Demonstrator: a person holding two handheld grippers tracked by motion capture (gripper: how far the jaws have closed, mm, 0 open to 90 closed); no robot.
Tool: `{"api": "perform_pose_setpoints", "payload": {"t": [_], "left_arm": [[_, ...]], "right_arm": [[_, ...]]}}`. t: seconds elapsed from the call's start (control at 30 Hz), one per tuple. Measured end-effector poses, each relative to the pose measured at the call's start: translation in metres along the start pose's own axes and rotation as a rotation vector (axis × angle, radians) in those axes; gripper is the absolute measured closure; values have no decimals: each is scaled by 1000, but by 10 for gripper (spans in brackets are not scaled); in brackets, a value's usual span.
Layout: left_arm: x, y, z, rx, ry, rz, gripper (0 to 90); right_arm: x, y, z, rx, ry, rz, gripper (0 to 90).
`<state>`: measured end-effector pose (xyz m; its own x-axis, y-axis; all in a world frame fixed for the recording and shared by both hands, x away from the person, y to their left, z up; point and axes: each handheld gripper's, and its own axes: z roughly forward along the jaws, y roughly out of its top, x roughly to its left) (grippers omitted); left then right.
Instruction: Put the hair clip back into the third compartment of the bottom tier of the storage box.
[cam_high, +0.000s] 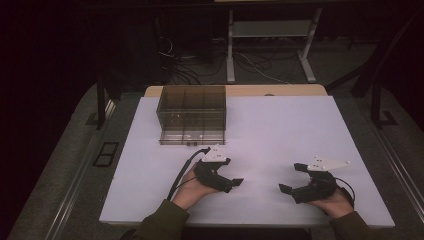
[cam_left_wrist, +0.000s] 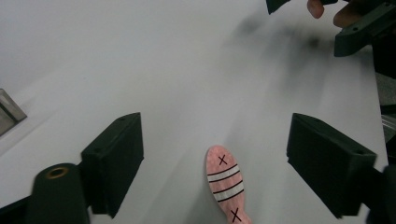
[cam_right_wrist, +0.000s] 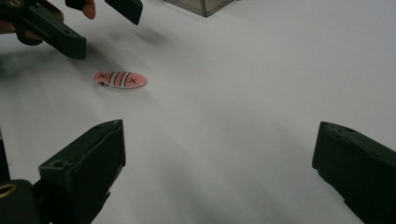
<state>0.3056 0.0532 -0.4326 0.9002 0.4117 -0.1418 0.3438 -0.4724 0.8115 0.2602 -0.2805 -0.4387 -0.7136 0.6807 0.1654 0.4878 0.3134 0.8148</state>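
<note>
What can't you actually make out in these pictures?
- Pink fish-shaped piece: its tail end is cut off by the bottom edge of the left gripper view.
- Clear box: whether anything lies inside is too dim to tell from the high view; the right gripper view crops it at the top edge.
- Person: only forearms enter the high view.

pink striped fish (cam_right_wrist: 120, 79), white table (cam_high: 280, 135)
</note>
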Motion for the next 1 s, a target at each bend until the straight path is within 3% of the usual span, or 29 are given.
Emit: {"api": "perform_pose_setpoints", "payload": {"t": [0.53,1.0], "left_arm": [[-8,-6,11,46,12,3,442],[-13,-12,19,105,39,4,530]], "right_arm": [[-1,0,1,3,0,-2,21],[-1,0,1,1,-1,-1,21]]}}
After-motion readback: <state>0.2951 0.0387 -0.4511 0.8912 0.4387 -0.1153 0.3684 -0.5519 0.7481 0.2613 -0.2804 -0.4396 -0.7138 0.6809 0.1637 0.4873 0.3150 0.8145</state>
